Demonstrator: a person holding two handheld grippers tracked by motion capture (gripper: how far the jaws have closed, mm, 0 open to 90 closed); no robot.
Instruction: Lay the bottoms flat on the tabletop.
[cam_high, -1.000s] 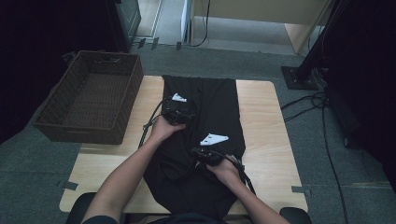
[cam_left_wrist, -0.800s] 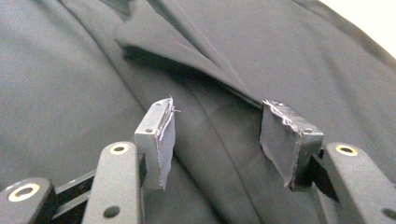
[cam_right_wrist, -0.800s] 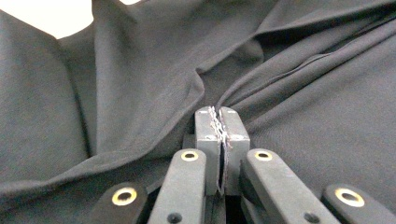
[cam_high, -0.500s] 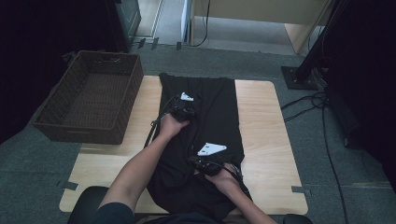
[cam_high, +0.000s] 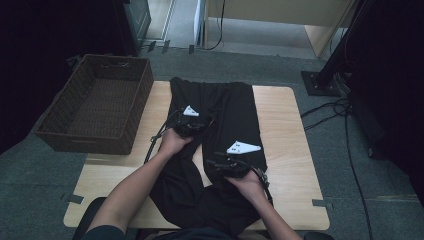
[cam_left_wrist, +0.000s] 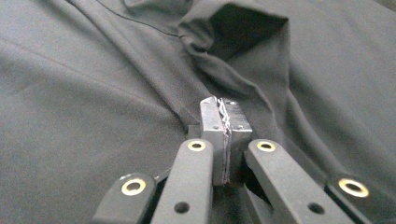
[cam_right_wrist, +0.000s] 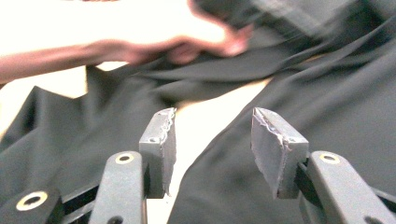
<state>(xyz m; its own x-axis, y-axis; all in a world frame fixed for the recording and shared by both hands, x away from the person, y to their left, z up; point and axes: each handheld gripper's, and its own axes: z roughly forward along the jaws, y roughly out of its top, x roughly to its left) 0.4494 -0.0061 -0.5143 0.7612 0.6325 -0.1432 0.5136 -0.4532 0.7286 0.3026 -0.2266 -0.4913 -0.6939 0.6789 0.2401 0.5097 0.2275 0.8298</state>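
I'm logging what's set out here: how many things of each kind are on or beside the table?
Black fabric trousers: 1
Dark brown woven wicker basket: 1
Light wooden table: 1
Hand-held two-jaw grippers: 2, left gripper, right gripper
Total: 5

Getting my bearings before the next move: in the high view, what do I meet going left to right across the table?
Wicker basket → left gripper, shut on the black trousers → right gripper, jaws apart with nothing between them, lower on the trousers → bare table at the right edge.
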